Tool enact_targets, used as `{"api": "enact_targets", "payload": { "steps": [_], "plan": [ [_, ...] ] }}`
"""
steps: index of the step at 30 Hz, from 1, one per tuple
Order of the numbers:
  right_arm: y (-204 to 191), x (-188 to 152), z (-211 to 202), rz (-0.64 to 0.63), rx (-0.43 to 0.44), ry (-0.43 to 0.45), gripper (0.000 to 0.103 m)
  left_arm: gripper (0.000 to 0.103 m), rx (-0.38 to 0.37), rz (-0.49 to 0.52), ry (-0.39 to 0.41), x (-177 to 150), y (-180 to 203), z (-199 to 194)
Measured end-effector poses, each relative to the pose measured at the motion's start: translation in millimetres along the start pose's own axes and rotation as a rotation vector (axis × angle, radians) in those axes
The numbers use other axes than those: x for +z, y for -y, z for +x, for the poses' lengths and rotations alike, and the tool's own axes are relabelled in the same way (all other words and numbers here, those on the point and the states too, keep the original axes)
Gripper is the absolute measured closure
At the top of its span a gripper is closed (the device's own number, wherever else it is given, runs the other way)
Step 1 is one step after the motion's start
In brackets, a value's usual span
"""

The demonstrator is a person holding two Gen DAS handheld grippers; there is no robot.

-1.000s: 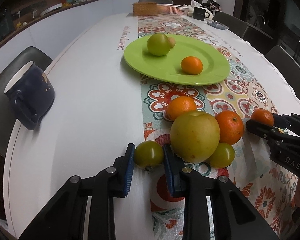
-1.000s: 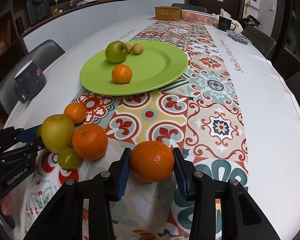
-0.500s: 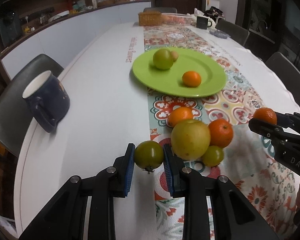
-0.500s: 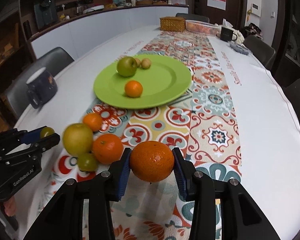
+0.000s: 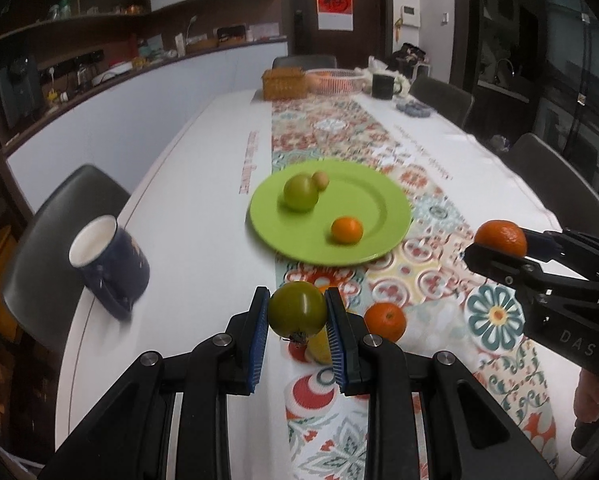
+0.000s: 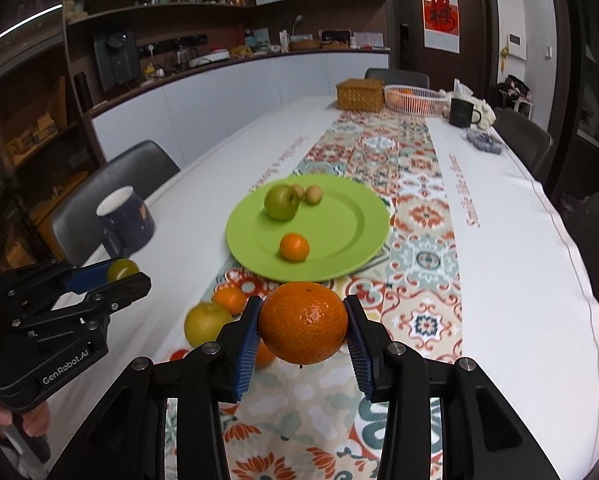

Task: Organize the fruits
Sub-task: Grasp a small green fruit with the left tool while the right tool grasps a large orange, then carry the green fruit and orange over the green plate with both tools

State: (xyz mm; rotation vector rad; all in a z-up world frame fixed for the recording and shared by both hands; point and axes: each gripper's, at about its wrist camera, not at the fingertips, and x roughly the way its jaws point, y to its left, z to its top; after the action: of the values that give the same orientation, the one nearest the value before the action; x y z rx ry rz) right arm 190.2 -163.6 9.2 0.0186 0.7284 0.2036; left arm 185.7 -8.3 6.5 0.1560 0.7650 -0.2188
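Two fruits held aloft, one per gripper. Left gripper [image 5: 297, 316]: fingers clamped across a small green tomato [image 5: 297, 313], stem down, above the bench [image 5: 187, 216]. Right gripper [image 6: 303, 326]: fingers clamped on a large orange [image 6: 303, 323]. Green plate [image 5: 383, 252]: green apple [image 5: 299, 193], small orange [image 5: 346, 230], small tan fruits behind. Loose on runner: yellow apple [image 6: 206, 322], mandarin [image 5: 384, 321]. Handling, judged: tomato light, smooth, bruisable; take at widest girth, gently. Orange firmer, dimpled, grips well.

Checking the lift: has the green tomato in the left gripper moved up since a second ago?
Yes. The green tomato rose off the table runner, away from the fruit pile.
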Motion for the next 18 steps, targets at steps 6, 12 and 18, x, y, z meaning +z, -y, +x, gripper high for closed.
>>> {"api": "enact_targets", "payload": {
  "steps": [6,12,18],
  "plan": [
    [5,17,-6,-0.009,-0.001,0.037,0.062,0.075,-0.001,0.024,0.037,21,7,-5],
    [11,34,-6,-0.017,-0.006,0.062,0.062,0.075,-0.008,0.023,0.053,38,10,-1],
    [15,52,1,-0.022,-0.007,0.079,0.062,0.075,-0.025,0.005,0.057,55,10,10]
  ]
}}
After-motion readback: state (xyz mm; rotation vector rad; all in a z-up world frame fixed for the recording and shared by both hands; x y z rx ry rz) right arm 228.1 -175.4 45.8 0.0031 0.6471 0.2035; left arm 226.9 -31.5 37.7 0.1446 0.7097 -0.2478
